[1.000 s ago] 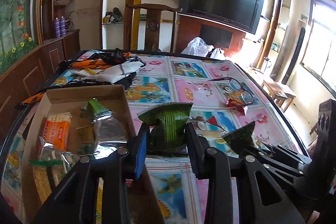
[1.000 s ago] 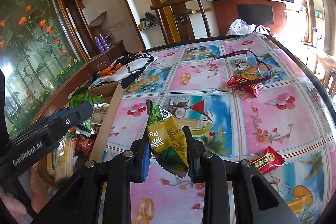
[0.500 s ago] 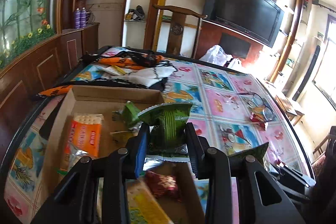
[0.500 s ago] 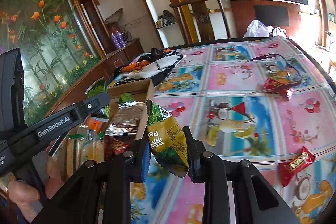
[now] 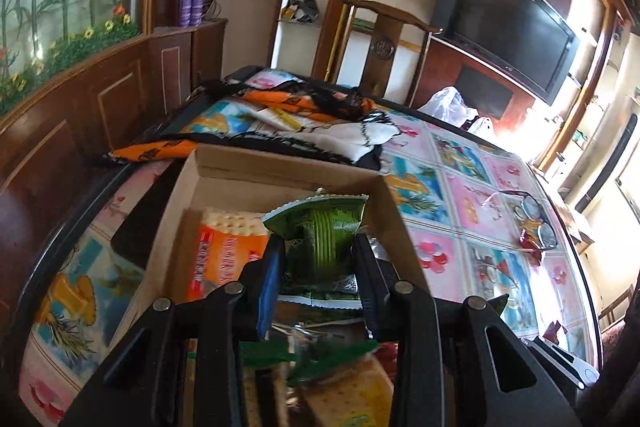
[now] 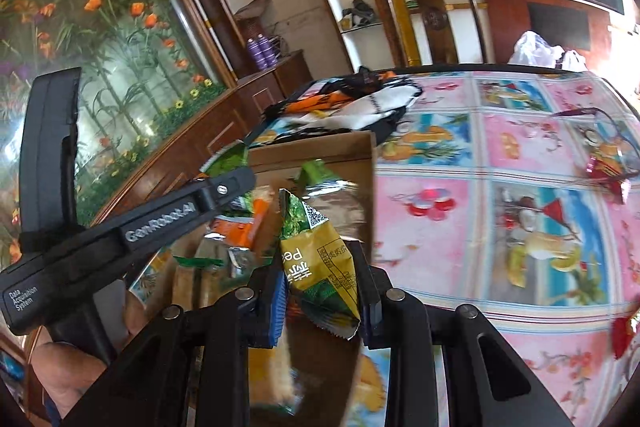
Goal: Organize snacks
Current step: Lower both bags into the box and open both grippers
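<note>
My left gripper [image 5: 318, 281] is shut on a green snack packet [image 5: 324, 235] and holds it over the open cardboard box [image 5: 280, 173], which holds an orange wafer pack [image 5: 224, 255] and other snacks. My right gripper [image 6: 322, 301] is shut on a green-and-yellow pea packet [image 6: 320, 263] above the box's right side [image 6: 316, 149]. The left gripper's body [image 6: 120, 231] crosses the right wrist view over the box. Two red candies [image 6: 606, 173] [image 6: 622, 335] lie on the tablecloth.
An orange, black and white cloth [image 5: 320, 123] lies behind the box. Glasses [image 5: 532, 211] rest over a red candy at the right. A wooden chair [image 5: 384, 39] stands at the table's far edge, a cabinet [image 5: 100, 99] at the left.
Both grippers have moved left with their packets, from above the tablecloth to above the box. Both grips are unchanged.
</note>
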